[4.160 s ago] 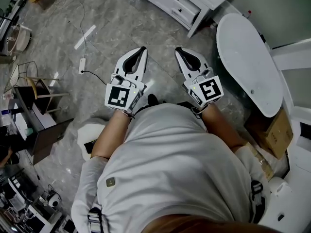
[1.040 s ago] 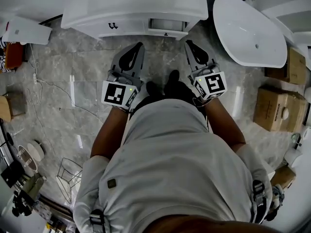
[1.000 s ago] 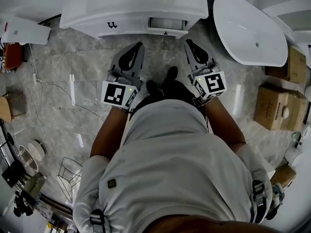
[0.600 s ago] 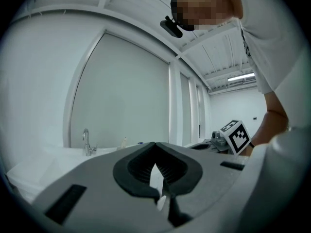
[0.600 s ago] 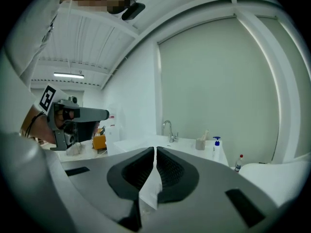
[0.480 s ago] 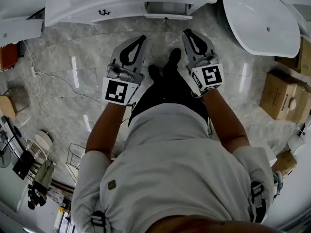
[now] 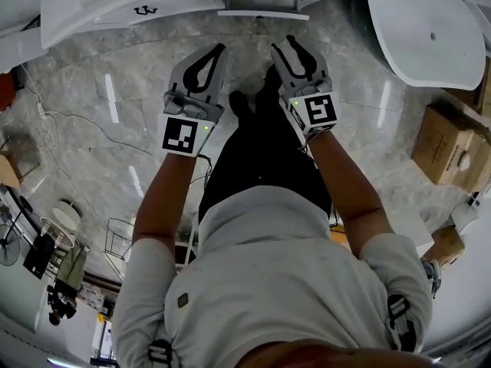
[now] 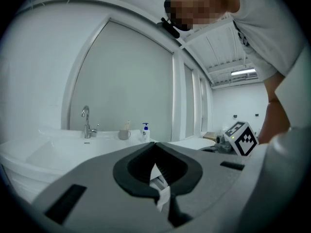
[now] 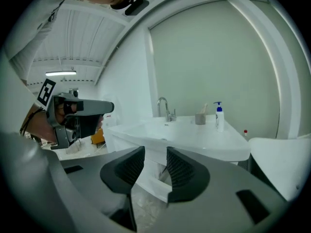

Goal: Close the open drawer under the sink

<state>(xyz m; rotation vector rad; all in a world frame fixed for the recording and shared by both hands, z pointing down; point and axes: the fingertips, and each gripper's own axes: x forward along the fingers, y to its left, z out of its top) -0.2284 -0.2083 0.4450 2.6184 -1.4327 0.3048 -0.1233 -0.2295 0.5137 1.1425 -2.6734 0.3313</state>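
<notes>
Drawer (image 7: 259, 4) was still open under the sink (image 9: 194, 135), dead ahead of both grippers and untouched. Your right gripper (image 9: 155, 152) had just been opening its jaws, with nothing between them. The left gripper (image 8: 155, 144) was closed and empty. You'd crouched in closer than a second ago, so the push looked next.

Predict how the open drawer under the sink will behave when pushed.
The drawer looks like rigid white board, so probably stiff. Housed in the vanity cabinet, it likely slides straight in, not tipping.
</notes>
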